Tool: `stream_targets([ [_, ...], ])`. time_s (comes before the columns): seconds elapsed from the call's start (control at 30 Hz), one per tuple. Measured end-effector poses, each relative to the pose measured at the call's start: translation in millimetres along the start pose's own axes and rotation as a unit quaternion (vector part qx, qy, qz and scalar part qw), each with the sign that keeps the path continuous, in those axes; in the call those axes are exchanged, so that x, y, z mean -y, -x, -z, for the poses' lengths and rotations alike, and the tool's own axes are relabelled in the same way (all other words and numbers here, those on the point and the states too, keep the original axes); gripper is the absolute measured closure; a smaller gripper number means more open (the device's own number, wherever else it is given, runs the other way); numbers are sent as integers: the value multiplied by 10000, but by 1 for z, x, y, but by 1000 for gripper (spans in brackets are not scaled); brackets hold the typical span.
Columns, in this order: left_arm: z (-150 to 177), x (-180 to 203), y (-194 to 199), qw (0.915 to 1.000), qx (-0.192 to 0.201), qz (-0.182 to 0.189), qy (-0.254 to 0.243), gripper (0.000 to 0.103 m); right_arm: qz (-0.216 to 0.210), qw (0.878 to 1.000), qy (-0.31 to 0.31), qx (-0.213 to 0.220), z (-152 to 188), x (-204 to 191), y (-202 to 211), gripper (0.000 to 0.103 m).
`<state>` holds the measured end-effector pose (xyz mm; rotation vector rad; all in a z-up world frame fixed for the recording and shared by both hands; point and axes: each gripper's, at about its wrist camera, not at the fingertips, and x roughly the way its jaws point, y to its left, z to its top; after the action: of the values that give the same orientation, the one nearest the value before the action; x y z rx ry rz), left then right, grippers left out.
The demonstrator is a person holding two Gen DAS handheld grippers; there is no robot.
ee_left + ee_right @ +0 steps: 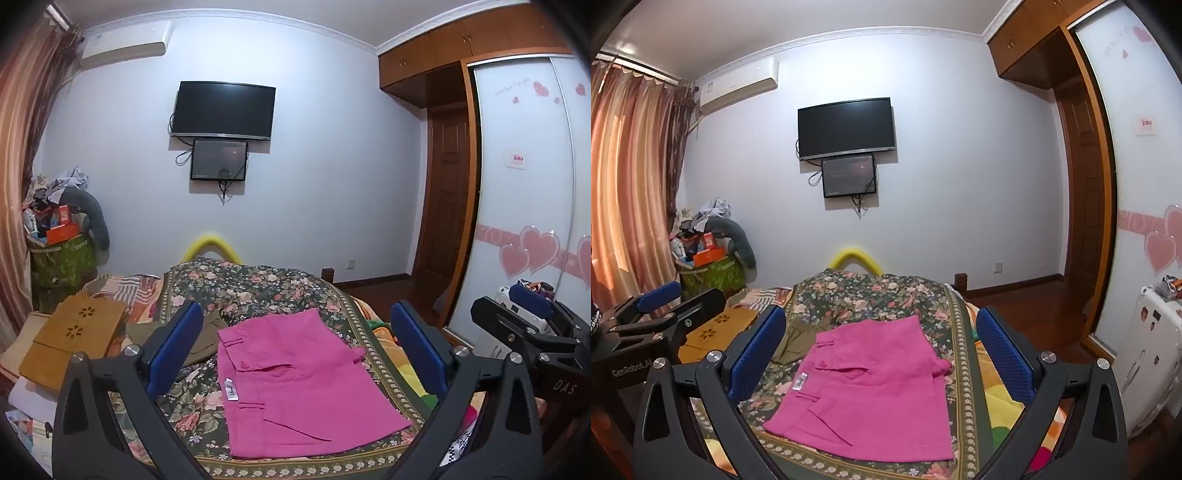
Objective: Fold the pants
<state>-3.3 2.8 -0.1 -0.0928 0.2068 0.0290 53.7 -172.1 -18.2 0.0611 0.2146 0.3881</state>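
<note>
Pink pants [295, 373] lie flat on the floral bedspread [258, 284], near the front edge of the bed; already doubled into a compact rectangle, waistband and white label [229, 390] toward the left, a short flap of cloth poking out on the right edge; an olive garment [203, 339] lies just beside them, partly tucked behind the upper left corner.

Left gripper [295, 350]: fingers wide apart, holding nothing, hovering above the pants; right gripper [882, 354]: likewise spread, holding nothing, above the same cloth.

Judgement: woven cotton-like fabric, light, soft, limp; it will sag and drape when lifted, so one pinch point would let the layers slide apart; waistband region is thicker and stiffer, good for a firm bite; best hold is at two corners of one edge, pinching all layers together; fold looks nearly or fully done; only the flap may need tucking.
</note>
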Motion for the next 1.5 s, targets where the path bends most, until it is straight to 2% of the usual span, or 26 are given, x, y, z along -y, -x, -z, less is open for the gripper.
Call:
stream_targets([
  [0.3, 2, -4, -12, 9998, -176, 61, 22, 0, 32, 10000, 5, -45, 2, -1, -1, 0],
  [0.5, 2, -3, -12, 9998, -191, 80, 0, 0, -5, 10000, -15, -82, 1, -10, -1, 0],
  [1.5, 4, 1, -14, 9997, -202, 47, -94, 0, -71, 9997, -100, -199, 5, 0, -6, 0],
])
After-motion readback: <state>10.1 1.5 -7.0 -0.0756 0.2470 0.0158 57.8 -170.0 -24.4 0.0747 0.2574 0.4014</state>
